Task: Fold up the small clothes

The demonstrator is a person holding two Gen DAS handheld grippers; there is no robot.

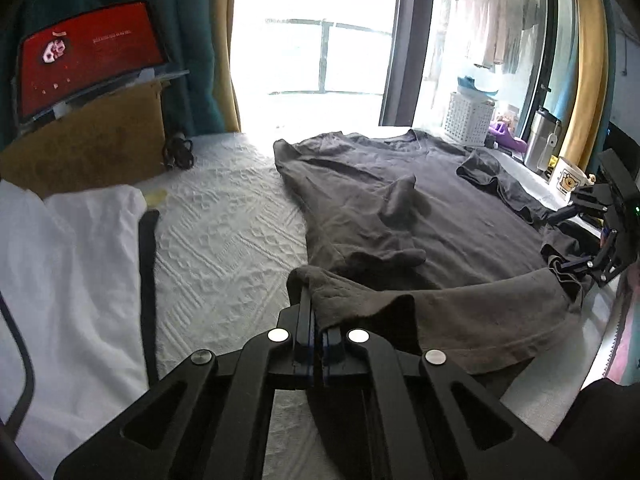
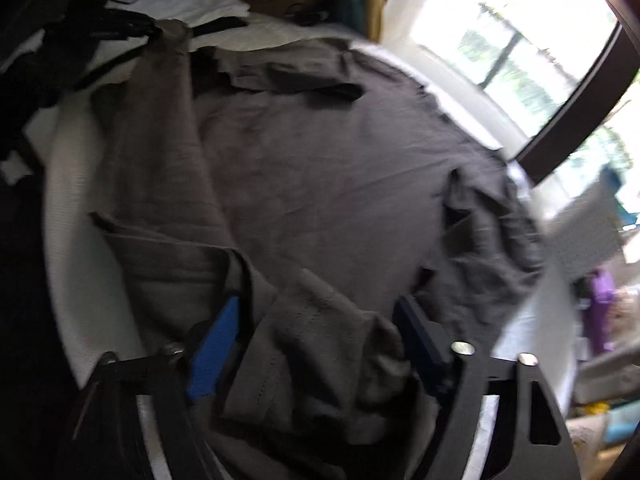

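A dark grey T-shirt (image 1: 440, 208) lies spread on the white quilted bed (image 1: 224, 220), collar toward the window. My left gripper (image 1: 316, 312) is shut on the near-left corner of its hem, which is lifted and folded over. In the right wrist view the T-shirt (image 2: 320, 160) fills the frame. The bunched near-right hem corner sits between the fingers of my right gripper (image 2: 320, 308), whose jaws stand apart with a blue pad (image 2: 216, 344) showing. The right gripper (image 1: 576, 268) also appears at the right edge of the left wrist view, at that hem corner.
A white garment (image 1: 72, 260) and a black strap (image 1: 148, 260) lie at the left of the bed. A cardboard box (image 1: 92, 140) carries a laptop with a red screen (image 1: 88, 52). A mug (image 1: 568, 180), a steel tumbler (image 1: 540, 140) and a white basket (image 1: 468, 118) stand at the right.
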